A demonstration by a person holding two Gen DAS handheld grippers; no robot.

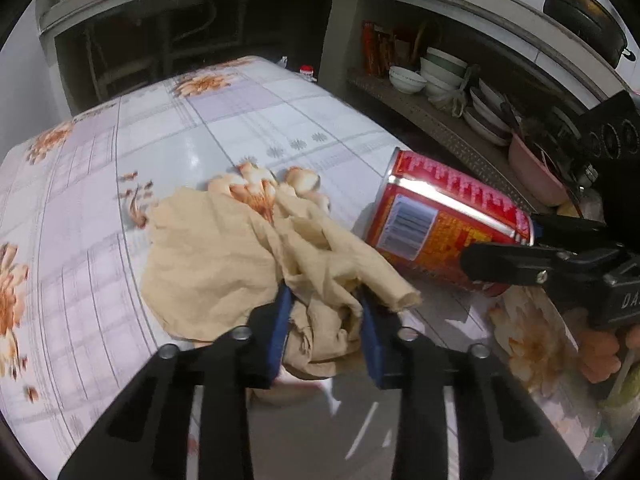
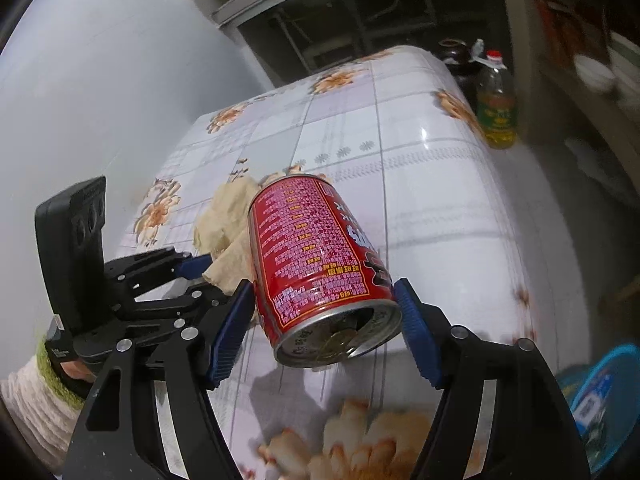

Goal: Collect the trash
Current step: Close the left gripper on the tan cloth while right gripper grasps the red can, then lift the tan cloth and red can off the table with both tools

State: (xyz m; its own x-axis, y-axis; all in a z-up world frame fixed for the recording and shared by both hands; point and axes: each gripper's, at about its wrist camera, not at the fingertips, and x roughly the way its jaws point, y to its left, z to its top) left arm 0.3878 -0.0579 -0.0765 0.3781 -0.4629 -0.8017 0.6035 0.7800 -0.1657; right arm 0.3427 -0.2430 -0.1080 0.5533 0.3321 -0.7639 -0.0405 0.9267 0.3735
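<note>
The left gripper (image 1: 324, 328) has its jaws drawn narrow, pinching a fold of the tan napkin (image 1: 224, 256) crumpled on the surface (image 1: 248, 128). Just right of the napkin lies the red can (image 2: 320, 264) on its side, long axis running straight away from the right gripper (image 2: 324, 332). Its jaws stand wide, straddling the can's near, open end, pads close but seemingly not pressing.
</note>
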